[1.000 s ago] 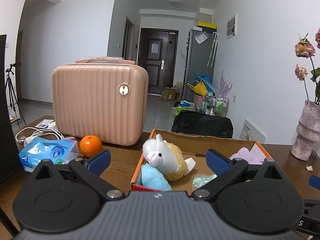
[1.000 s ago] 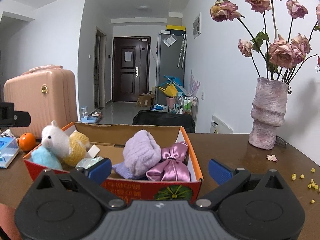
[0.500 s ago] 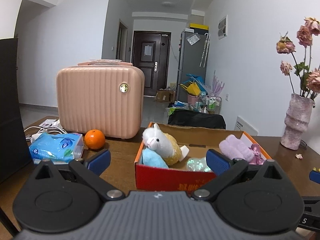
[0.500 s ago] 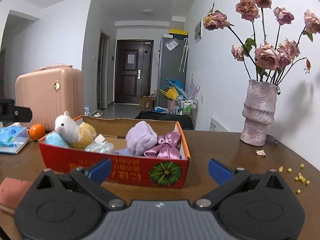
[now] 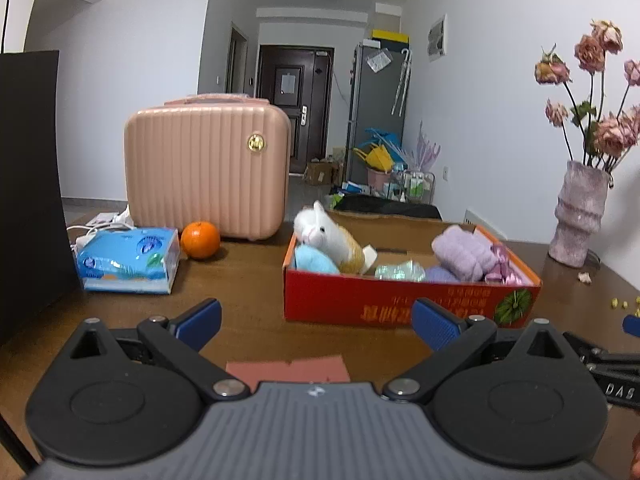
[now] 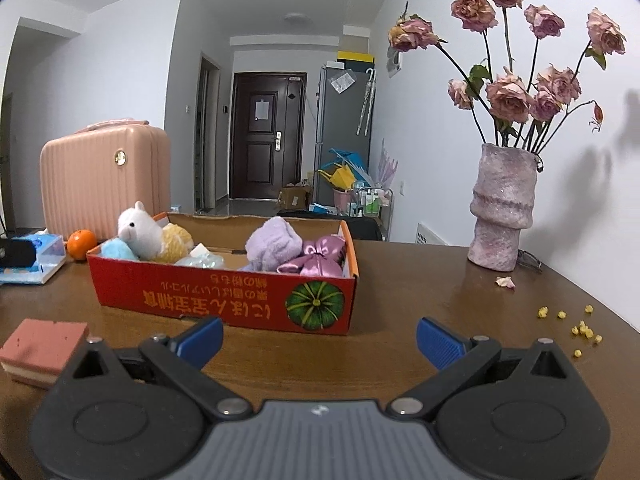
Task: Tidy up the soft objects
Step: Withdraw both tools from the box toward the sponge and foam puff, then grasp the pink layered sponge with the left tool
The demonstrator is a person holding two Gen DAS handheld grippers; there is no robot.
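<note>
on brown table (image 6: 400, 280), red box (image 6: 224, 300) sits beyond both grippers' parted, empty jaws.

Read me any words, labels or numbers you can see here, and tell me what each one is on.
"DAS": white letters on the right gripper body, cut off at the frame edge.
Red box front: yellow Chinese print, upside down, too distorted to read.
Tissue pack: printing too blurred to read.
Notes on the door and fridge: too small to read.

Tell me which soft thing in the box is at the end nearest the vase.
The shiny pink satin bow, at the box's right end beside the lilac towel. The white plush and blue one sit at the far left end.
</note>
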